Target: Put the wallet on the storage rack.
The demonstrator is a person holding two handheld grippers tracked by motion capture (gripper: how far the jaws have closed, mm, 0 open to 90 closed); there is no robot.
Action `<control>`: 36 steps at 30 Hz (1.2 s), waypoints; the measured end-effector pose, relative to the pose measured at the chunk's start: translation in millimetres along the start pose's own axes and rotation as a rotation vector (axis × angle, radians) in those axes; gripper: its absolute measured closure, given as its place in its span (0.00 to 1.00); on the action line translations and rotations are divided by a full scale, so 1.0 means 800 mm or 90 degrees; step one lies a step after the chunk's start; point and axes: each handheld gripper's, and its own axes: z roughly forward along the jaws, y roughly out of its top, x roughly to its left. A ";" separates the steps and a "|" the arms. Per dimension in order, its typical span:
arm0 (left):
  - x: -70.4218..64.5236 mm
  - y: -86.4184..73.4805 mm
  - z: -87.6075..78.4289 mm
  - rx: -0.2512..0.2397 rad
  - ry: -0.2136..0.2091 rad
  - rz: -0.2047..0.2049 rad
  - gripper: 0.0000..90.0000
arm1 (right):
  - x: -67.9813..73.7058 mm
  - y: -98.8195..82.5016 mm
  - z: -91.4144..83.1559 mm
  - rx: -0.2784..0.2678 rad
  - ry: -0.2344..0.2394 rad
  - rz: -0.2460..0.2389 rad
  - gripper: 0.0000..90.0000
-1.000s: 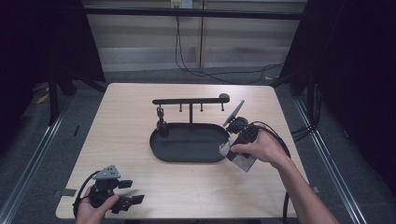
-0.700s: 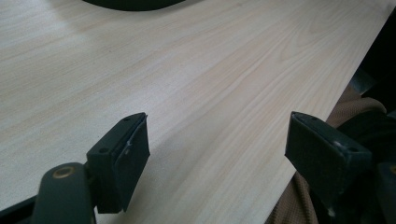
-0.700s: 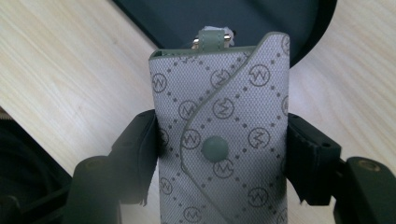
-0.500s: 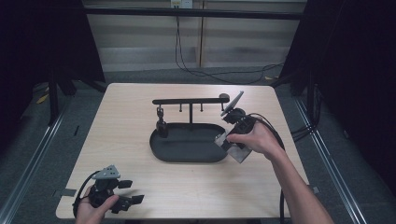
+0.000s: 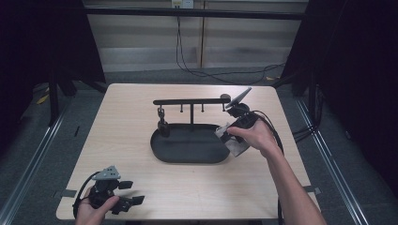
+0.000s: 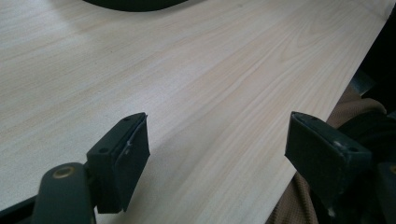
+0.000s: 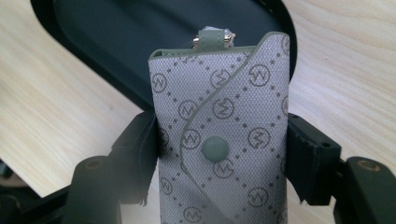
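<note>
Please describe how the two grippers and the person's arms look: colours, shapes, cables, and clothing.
Both grippers are black. The left gripper carries a grey three-cornered plate on top, and its jaws are flat rectangular black blocks. A black cable trails from the right gripper. The person's forearms are bare, with no sleeves showing. Tan cloth, perhaps trousers, shows beyond the table edge.

Woven grey cloth pouch (image 7: 219, 140) with a matt snap; matt black tray (image 5: 187, 151); smooth pale wood-grain table (image 5: 131, 122)
</note>
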 end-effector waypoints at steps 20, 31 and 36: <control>0.000 0.000 0.001 0.006 -0.005 0.001 0.24 | -0.025 0.003 0.047 -0.107 0.033 0.158 0.37; 0.000 0.000 0.001 0.006 -0.007 -0.001 0.24 | -0.029 0.001 0.071 -0.156 0.076 0.215 0.37; 0.001 0.000 0.001 0.005 -0.006 0.000 0.24 | -0.026 -0.001 0.084 -0.168 0.067 0.220 0.37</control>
